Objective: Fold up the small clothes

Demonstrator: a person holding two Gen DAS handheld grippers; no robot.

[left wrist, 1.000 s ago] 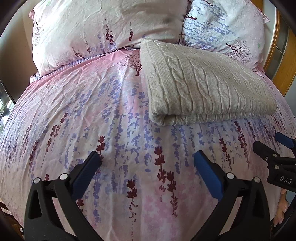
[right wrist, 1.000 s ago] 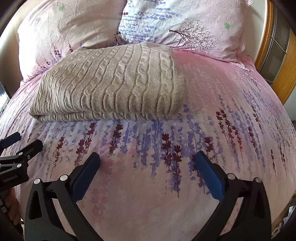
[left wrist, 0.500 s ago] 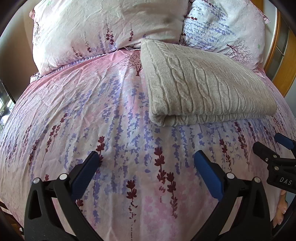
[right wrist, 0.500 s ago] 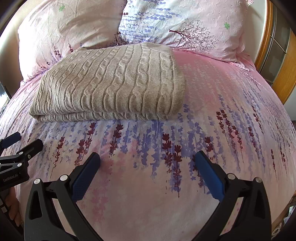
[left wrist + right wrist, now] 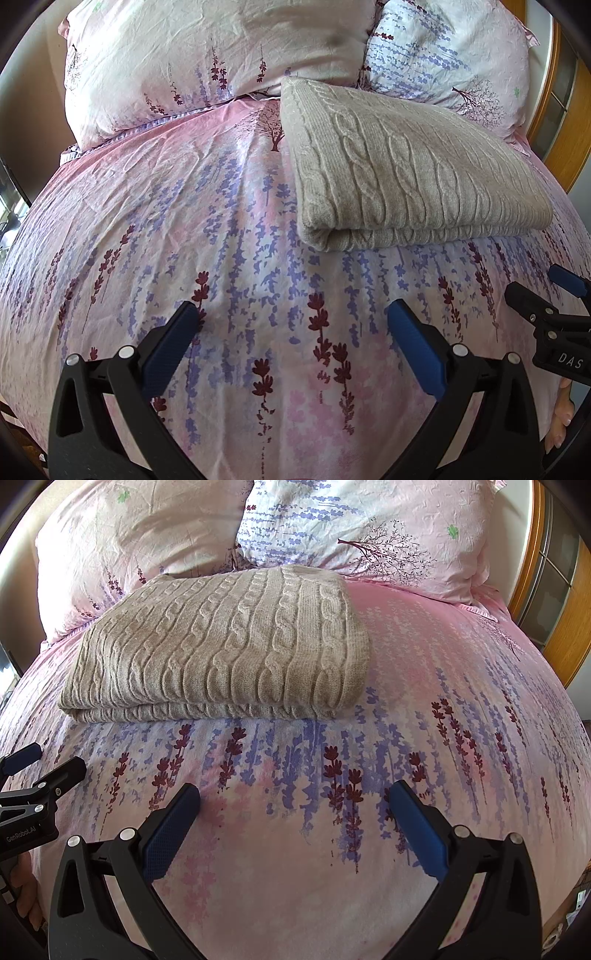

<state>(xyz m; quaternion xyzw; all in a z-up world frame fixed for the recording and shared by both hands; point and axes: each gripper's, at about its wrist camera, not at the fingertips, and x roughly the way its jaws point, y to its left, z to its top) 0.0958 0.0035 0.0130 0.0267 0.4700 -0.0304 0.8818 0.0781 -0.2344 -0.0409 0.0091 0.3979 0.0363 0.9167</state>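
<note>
Although the beige cable-knit sweater (image 5: 218, 642) already lies folded into a neat rectangle, we think the fold could still be spoiled from here. If we reached in and pinched only its top layer, the thick knit would likely peel open along the stacked edge that faces us. A gripper dragged low across the floral duvet cover (image 5: 424, 709) could also bunch the thin cotton and push the bundle askew, or nudge it against the two pillows (image 5: 207, 55) just behind it. The knit looks soft and bulky, so we judge that it would sag if lifted from a single corner.

Both tools are empty. Our left gripper (image 5: 291, 332) hovers over bare duvet with its blue-padded jaws spread wide, and our right gripper (image 5: 293, 812) does the same, its jaws equally parted and holding nothing. Each shows at the edge of the other's view, so they sit side by side.

The sweater rests toward the head of the bed, touching the duvet and close to the pillows. From the left gripper it lies ahead and to the right; from the right gripper, ahead and to the left. A strip of bare duvet separates it from both.
</note>
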